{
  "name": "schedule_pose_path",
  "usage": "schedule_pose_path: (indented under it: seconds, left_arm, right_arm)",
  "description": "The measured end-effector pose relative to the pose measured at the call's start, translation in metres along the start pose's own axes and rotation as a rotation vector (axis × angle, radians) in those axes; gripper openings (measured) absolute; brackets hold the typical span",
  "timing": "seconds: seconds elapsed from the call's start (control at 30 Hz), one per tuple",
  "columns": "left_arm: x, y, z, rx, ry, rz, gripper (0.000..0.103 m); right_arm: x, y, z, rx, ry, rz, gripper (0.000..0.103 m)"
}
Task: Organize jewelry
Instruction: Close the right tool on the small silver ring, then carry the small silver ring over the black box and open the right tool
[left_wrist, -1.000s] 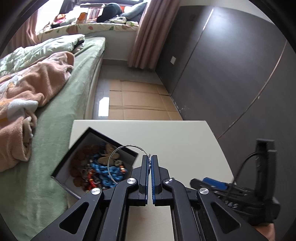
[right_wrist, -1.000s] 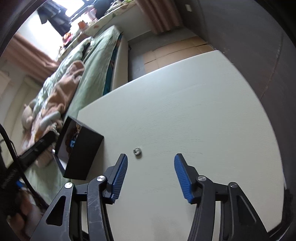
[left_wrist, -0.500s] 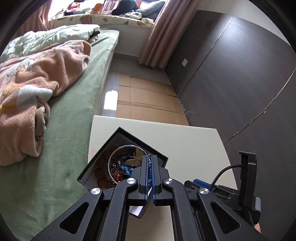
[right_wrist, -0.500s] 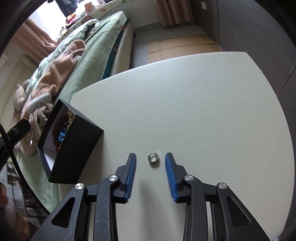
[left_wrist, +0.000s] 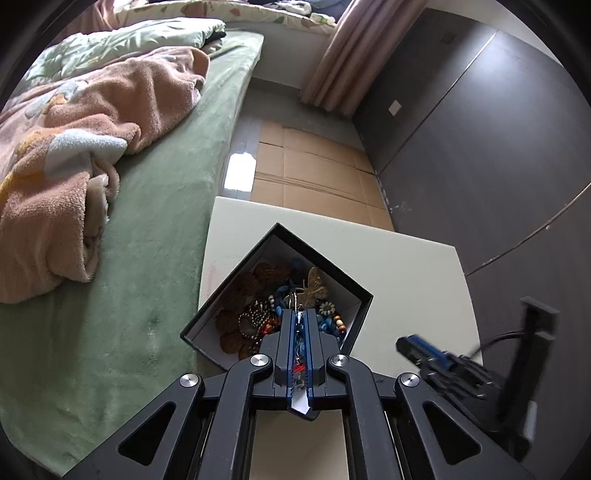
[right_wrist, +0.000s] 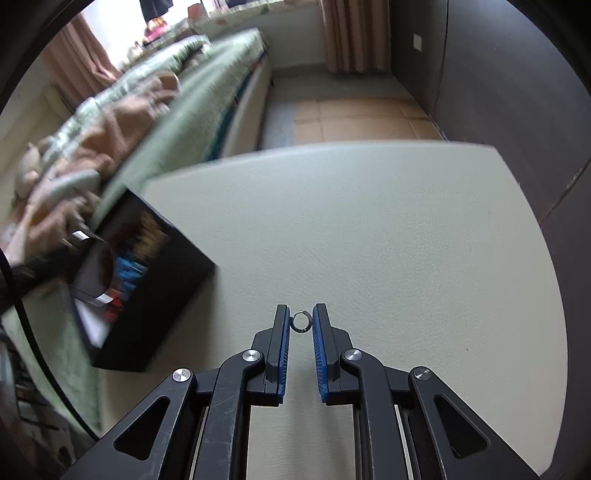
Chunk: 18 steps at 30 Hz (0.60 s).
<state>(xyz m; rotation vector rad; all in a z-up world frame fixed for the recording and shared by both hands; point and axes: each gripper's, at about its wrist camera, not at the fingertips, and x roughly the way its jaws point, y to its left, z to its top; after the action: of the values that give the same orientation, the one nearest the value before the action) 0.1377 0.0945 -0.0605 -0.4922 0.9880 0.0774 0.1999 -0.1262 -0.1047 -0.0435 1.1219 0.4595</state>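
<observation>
A black open box (left_wrist: 354, 295) full of mixed jewelry (left_wrist: 280, 302) stands on the left part of the white table (left_wrist: 406, 266). My left gripper (left_wrist: 299, 314) hovers over the box with its jaws shut on a thin silver hoop bangle, seen edge-on at the tips. In the right wrist view the box (right_wrist: 162, 295) is at the left. My right gripper (right_wrist: 301, 314) has its jaws closed around a small silver ring (right_wrist: 301, 321) on the table (right_wrist: 369, 221), both pads touching it.
A bed with green sheet (left_wrist: 147, 221) and peach blanket (left_wrist: 74, 129) runs along the table's left side. A dark wardrobe wall (left_wrist: 480, 129) stands to the right. Cardboard sheets (left_wrist: 314, 162) cover the floor beyond the table. The right gripper's body (left_wrist: 461, 365) shows at lower right.
My left gripper moved over the box and the bangle turned edge-on. My right gripper came forward and closed from wide open onto the small ring.
</observation>
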Motion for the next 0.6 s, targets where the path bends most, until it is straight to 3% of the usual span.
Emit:
schedule_pose_path:
  seconds: [0.17,0.23,0.27,0.3,0.4,0.6]
  left_arm:
    - [-0.009,0.005,-0.001,-0.017,-0.01,-0.007,0.008]
    - [-0.012,0.008,-0.001,-0.028,-0.016,-0.016,0.03]
    - [-0.016,0.01,0.0,-0.037,-0.028,-0.025,0.052]
    - [-0.021,0.012,0.001,-0.049,-0.05,-0.034,0.065]
    - [-0.035,0.019,0.004,-0.069,-0.103,-0.04,0.068]
    - [-0.047,0.039,0.009,-0.124,-0.129,-0.029,0.068]
  right_arm:
    - [-0.03,0.011,0.005,0.007,-0.093,0.132,0.014]
    - [-0.036,0.017,0.005,0.005,-0.109,0.177,0.014]
    - [-0.04,0.02,0.005,0.0,-0.119,0.202,0.014]
    - [-0.041,0.023,0.005,-0.002,-0.124,0.219,0.014]
    - [-0.048,0.034,0.006,-0.008,-0.142,0.294,0.014]
    - [-0.038,0.063,0.01,0.004,-0.128,0.429,0.014]
